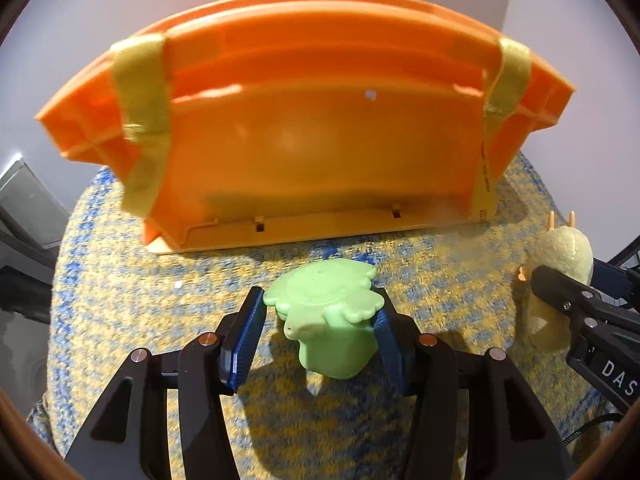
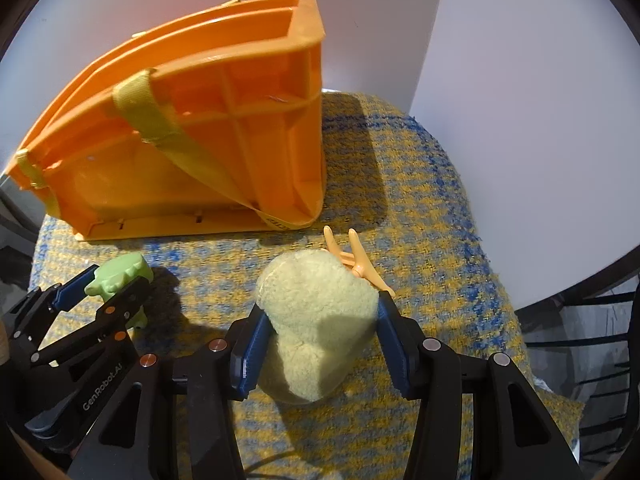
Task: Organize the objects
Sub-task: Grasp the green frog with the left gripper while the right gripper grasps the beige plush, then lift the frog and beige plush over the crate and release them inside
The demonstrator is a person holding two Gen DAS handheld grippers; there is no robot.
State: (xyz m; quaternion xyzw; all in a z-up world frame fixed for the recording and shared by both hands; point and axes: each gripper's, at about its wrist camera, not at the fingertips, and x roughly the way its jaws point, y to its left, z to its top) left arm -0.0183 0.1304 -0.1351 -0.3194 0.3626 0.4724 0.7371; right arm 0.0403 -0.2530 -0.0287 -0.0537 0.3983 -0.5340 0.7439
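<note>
Surface, left view: yellow-and-blue woven cloth (image 1: 160, 300) under everything, pale wall behind
Crate, left view: orange crate (image 1: 304, 140) at 12 o'clock, tipped on its side, yellow straps (image 1: 140, 120) over it
My left claw (image 1: 320, 320): clenched on the green toy (image 1: 332, 320), blue pads against both its sides
Crate, right view: at 10 o'clock on the cloth
My right claw (image 2: 316, 340): gripping the pale yellow plush (image 2: 316, 320)
Orange plastic piece (image 2: 356, 260): just behind the plush, at 1 o'clock
</note>
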